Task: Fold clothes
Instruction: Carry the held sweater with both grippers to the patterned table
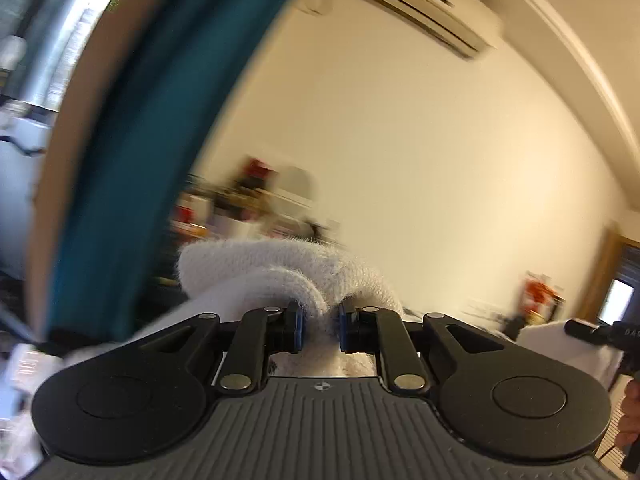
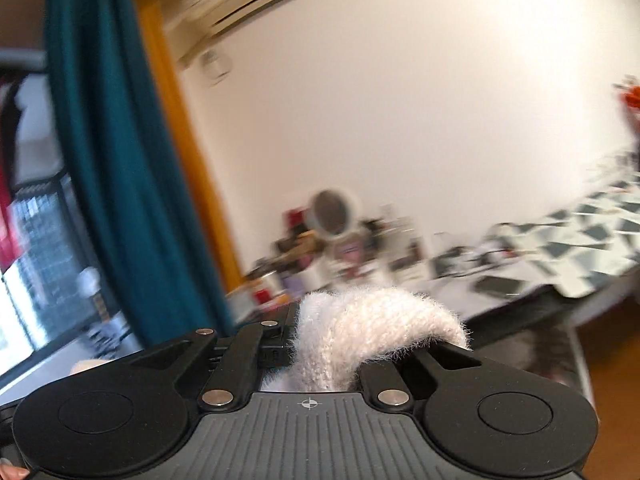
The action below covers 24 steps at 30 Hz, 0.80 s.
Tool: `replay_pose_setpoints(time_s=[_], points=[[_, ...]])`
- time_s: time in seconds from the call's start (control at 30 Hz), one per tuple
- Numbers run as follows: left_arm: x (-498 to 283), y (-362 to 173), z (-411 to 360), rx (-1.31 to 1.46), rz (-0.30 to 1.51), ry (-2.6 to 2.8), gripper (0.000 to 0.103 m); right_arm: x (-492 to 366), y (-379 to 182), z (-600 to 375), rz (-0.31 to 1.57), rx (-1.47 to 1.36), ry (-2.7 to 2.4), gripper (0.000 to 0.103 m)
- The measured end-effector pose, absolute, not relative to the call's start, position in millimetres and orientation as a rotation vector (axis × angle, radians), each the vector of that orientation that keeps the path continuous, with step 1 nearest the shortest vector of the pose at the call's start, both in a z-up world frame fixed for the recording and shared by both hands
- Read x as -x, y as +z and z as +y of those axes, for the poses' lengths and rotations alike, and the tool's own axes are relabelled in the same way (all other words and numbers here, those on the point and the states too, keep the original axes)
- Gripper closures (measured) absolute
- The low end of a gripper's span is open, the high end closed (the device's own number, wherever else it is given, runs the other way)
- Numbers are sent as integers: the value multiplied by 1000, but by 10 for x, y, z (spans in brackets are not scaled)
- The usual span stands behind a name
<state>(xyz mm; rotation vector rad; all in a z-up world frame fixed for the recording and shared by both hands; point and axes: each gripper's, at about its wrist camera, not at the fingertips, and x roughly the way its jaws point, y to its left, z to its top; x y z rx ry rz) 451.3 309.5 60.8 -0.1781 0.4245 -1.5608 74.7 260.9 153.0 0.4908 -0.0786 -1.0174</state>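
A fuzzy white garment [image 1: 280, 268] is held up in the air by both grippers. My left gripper [image 1: 320, 330] is shut on a bunched fold of it, pinched between the blue pads [image 1: 297, 326]. In the right wrist view my right gripper [image 2: 324, 344] is shut on another bunch of the same white garment [image 2: 372, 328], which drapes over the right finger and hides it. Both cameras point up at the wall, so the hanging part of the garment is hidden. The other gripper [image 1: 600, 334] shows at the right edge of the left wrist view.
A teal curtain [image 2: 108, 152] hangs at the left by a window. An air conditioner [image 1: 424, 8] is high on the cream wall. A cluttered shelf with a round mirror [image 2: 332, 212] stands at the back. A patterned bedspread [image 2: 580, 232] lies at the right.
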Motion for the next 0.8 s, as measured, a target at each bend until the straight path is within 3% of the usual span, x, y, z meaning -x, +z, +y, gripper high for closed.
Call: replay_pose_setpoints(time_s=[0.1, 0.3, 0.5, 0.8], points=[[-3801, 510, 2597, 169, 409, -1645, 87, 31, 1411, 2777, -120, -508, -1057, 99], [-2369, 177, 1511, 159, 660, -1731, 87, 1557, 1271, 2849, -109, -534, -1186, 99], [-1363, -138, 818, 165, 795, -1816, 87, 2965, 1425, 3023, -106, -442, -1340, 99], [-91, -99, -237, 132, 797, -2053, 87, 4146, 1477, 3011, -113, -417, -1531, 99]])
